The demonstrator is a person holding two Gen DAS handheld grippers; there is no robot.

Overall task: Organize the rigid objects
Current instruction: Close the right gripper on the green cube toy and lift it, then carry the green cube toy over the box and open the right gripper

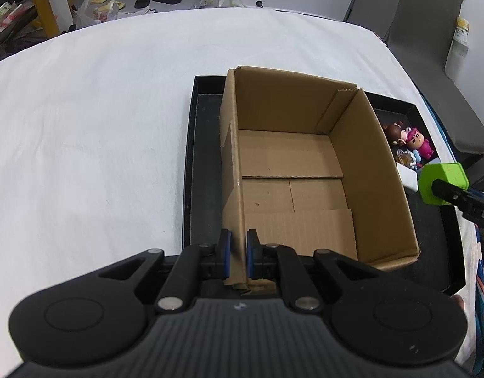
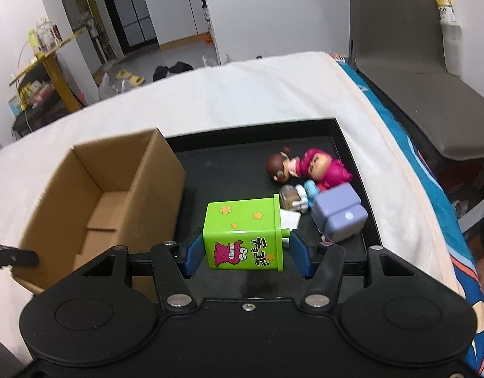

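Observation:
My left gripper [image 1: 238,256] is shut on the near left wall of an open, empty cardboard box [image 1: 305,170] that stands in a black tray [image 1: 199,170]. My right gripper [image 2: 244,252] is shut on a green toy box [image 2: 243,234] with stars and a pink monster print, held above the tray [image 2: 235,167] right of the cardboard box [image 2: 97,201]. The green box also shows at the right edge of the left wrist view [image 1: 441,182]. Small figures lie in the tray: a brown-haired doll [image 2: 281,165], a pink figure [image 2: 323,168], a lilac block toy [image 2: 339,212].
The tray sits on a white cloth-covered table [image 1: 100,126]. A grey chair [image 2: 415,72] stands to the right beyond the table edge. A small blue-and-white figure [image 2: 301,195] and a white card [image 2: 289,219] lie by the lilac toy.

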